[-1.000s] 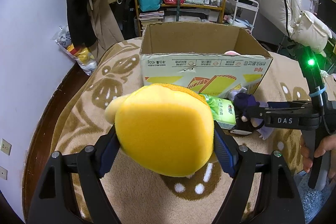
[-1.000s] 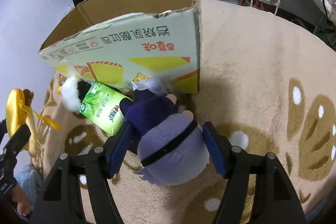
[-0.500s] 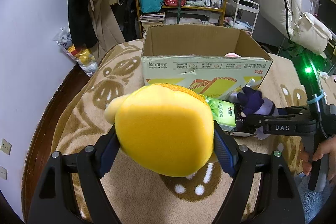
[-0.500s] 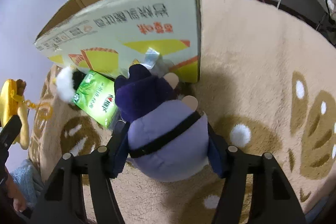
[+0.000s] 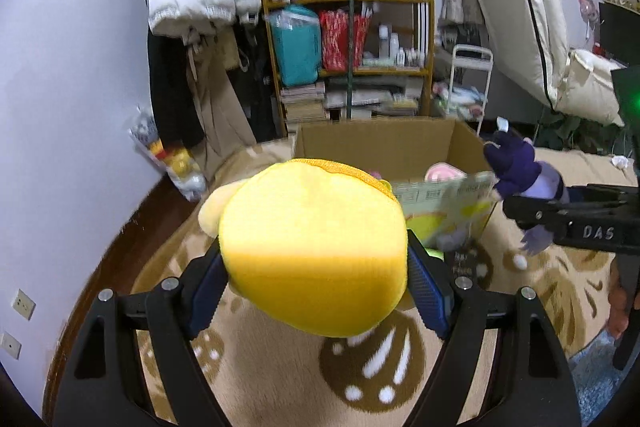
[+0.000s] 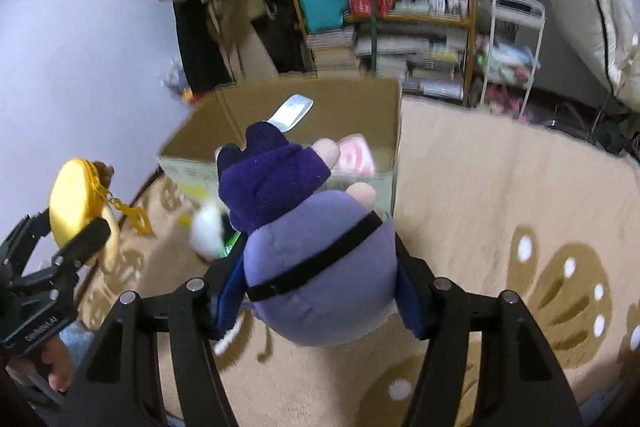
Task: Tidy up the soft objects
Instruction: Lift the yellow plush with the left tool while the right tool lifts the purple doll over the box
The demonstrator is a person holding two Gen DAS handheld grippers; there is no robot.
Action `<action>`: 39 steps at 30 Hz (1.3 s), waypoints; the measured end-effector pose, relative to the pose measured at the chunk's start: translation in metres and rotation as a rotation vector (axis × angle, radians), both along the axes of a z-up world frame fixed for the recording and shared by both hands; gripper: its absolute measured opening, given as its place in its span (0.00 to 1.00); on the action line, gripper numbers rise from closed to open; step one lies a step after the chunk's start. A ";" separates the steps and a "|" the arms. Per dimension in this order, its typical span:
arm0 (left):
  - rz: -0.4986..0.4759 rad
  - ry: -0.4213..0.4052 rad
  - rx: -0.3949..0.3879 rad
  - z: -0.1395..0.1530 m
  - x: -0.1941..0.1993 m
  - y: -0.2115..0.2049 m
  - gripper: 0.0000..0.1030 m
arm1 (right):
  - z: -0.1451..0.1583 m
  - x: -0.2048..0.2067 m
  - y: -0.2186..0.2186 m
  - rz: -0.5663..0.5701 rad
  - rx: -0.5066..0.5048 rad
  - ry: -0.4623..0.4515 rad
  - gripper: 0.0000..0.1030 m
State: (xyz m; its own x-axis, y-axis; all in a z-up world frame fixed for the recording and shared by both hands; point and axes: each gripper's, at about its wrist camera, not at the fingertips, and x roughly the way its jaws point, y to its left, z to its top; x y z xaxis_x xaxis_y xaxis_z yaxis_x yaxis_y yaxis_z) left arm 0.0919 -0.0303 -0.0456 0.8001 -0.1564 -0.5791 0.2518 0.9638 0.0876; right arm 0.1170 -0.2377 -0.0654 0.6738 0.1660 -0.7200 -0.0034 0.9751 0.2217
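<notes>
My left gripper is shut on a round yellow plush pouch, held above the rug before the open cardboard box. It also shows in the right wrist view, with a yellow clip hanging. My right gripper is shut on a purple plush doll with a dark hood and black strap, lifted level with the box rim. The doll also shows at the right of the left wrist view. A pink soft thing lies inside the box.
A beige rug with brown prints covers the surface. A white-and-green item lies at the box's front. A cluttered shelf, hanging coats and a white rack stand behind the box. A wall is at the left.
Both grippers have risen with their toys. The purple doll went from the rug at the box's front up to the rim. The box interior now shows.
</notes>
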 end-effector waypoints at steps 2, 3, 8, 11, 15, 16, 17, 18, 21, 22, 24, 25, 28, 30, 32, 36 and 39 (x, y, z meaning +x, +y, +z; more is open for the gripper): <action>0.001 -0.023 -0.011 0.005 0.000 0.001 0.77 | 0.013 -0.004 -0.006 -0.009 -0.002 -0.056 0.66; 0.002 -0.035 -0.021 0.009 0.000 0.001 0.77 | 0.018 -0.005 -0.007 -0.013 -0.001 -0.083 0.66; 0.001 -0.086 -0.039 0.027 0.004 -0.001 0.77 | 0.041 -0.005 0.003 -0.024 -0.015 -0.168 0.66; -0.003 -0.131 -0.032 0.042 0.010 -0.006 0.77 | 0.050 -0.001 0.003 -0.024 -0.020 -0.213 0.66; -0.016 -0.175 -0.022 0.057 0.017 -0.012 0.77 | 0.055 0.013 0.005 -0.027 -0.042 -0.241 0.66; -0.018 -0.185 -0.018 0.061 0.019 -0.014 0.77 | 0.057 0.017 0.005 -0.024 -0.047 -0.245 0.66; -0.019 -0.194 -0.017 0.063 0.021 -0.015 0.77 | 0.058 0.018 0.006 -0.024 -0.052 -0.249 0.66; -0.020 -0.202 -0.018 0.065 0.024 -0.015 0.77 | 0.059 0.020 0.006 -0.023 -0.059 -0.253 0.66; -0.021 -0.215 -0.023 0.070 0.033 -0.017 0.77 | 0.065 0.029 0.007 -0.019 -0.072 -0.272 0.66; -0.019 -0.217 -0.021 0.070 0.037 -0.018 0.77 | 0.066 0.032 0.007 -0.019 -0.076 -0.278 0.66; -0.016 -0.224 -0.015 0.070 0.046 -0.020 0.77 | 0.069 0.039 0.006 -0.023 -0.081 -0.288 0.66; -0.017 -0.226 -0.014 0.070 0.049 -0.020 0.77 | 0.070 0.041 0.005 -0.025 -0.078 -0.291 0.66; -0.023 -0.237 -0.010 0.070 0.059 -0.023 0.78 | 0.068 0.049 0.000 -0.034 -0.060 -0.301 0.66; -0.022 -0.245 0.001 0.071 0.066 -0.026 0.78 | 0.067 0.054 -0.003 -0.042 -0.044 -0.308 0.66; -0.024 -0.242 0.002 0.069 0.072 -0.029 0.78 | 0.064 0.059 -0.008 -0.051 -0.020 -0.310 0.66; -0.032 -0.210 -0.011 0.058 0.082 -0.034 0.78 | 0.056 0.065 -0.016 -0.063 0.024 -0.306 0.67; -0.037 -0.176 -0.023 0.044 0.088 -0.036 0.78 | 0.046 0.070 -0.018 -0.063 0.024 -0.283 0.67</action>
State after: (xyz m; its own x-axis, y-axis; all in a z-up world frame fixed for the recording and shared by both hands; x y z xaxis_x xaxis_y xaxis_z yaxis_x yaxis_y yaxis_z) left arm 0.1795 -0.0658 -0.0012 0.8823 -0.1993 -0.4263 0.2701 0.9563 0.1119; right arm 0.1865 -0.2556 -0.0198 0.8567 0.1320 -0.4986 -0.0079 0.9699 0.2432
